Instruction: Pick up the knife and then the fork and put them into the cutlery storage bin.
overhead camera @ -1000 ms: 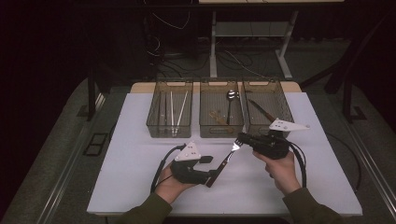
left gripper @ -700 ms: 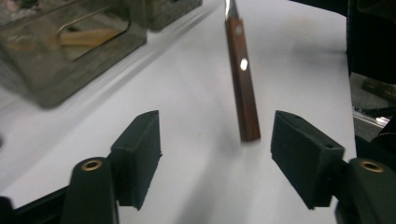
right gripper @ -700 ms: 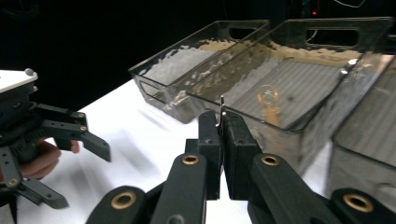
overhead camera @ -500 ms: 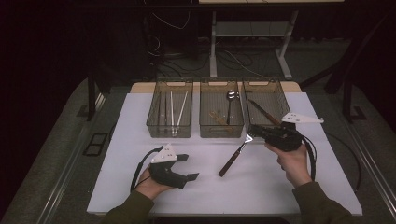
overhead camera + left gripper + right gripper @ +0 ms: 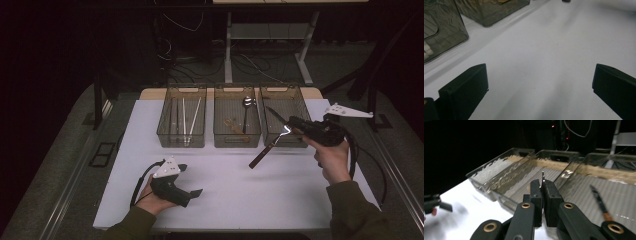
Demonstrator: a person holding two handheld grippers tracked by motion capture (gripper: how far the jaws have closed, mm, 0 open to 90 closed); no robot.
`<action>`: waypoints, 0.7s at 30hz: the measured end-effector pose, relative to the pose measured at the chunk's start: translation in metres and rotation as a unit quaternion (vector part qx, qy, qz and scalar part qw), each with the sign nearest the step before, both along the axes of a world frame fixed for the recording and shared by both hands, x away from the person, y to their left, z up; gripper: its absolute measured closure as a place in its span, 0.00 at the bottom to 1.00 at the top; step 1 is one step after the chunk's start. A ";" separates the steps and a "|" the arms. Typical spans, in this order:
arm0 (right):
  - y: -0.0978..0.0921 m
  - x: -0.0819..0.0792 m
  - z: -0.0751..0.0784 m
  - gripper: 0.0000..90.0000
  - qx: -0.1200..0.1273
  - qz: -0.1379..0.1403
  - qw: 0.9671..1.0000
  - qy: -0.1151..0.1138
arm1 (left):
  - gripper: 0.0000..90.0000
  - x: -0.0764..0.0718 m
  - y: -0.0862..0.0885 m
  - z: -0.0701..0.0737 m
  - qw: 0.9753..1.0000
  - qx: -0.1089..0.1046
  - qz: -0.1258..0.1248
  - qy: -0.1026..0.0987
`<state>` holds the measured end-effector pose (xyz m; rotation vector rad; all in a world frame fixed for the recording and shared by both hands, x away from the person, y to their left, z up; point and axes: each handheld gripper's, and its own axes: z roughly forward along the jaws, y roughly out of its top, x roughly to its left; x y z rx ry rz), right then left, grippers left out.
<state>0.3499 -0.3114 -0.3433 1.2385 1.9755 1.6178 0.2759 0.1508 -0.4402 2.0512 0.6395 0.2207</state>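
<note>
R gripper (image 5: 295,129) holds a fork (image 5: 268,146) up in the air, above the table (image 5: 280,200) & just at the front wall of the right bin (image 5: 282,107). Jaws are clamped near shut on the tine end; in the right gripper view the metal tip (image 5: 543,177) pokes up between the two pads (image 5: 536,192). The dark handle hangs free toward 7 o'clock, tilted down, not touching the table.

L gripper (image 5: 187,192) rests low at 7 o'clock on the table w/ the hand (image 5: 152,200) around it, jaws spread wide, nothing between them; its own view has bare white surface betw. the jaws.

Three bins sit in a row at 12 o'clock: left bin (image 5: 182,120) w/ chopsticks (image 5: 184,117), middle bin (image 5: 236,117) w/ a spoon (image 5: 246,107), right bin w/ a knife (image 5: 274,114).

Handling, as I judge it: fork is stiff, light, smooth metal at the head, so prob. slippery in flat pads. Gripped at one end, the long handle acts as a lever & may swing or rotate in the grip. Neck, just behind the tines, looks the better hold: flatter & closer to balance. Not fragile; a drop into a bin should do no harm.
</note>
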 end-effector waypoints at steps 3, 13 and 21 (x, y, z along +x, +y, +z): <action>-0.012 0.006 0.010 0.97 0.005 -0.015 1.000 -0.004 | 0.00 0.000 -0.001 0.000 1.000 0.000 -0.001 0.006; -0.054 0.034 0.043 0.97 -0.014 -0.083 0.996 -0.016 | 0.00 0.000 0.000 0.001 1.000 0.000 0.004 0.006; -0.072 0.063 0.042 0.97 -0.024 -0.123 0.992 0.003 | 0.00 -0.001 0.000 0.003 1.000 -0.006 0.003 0.004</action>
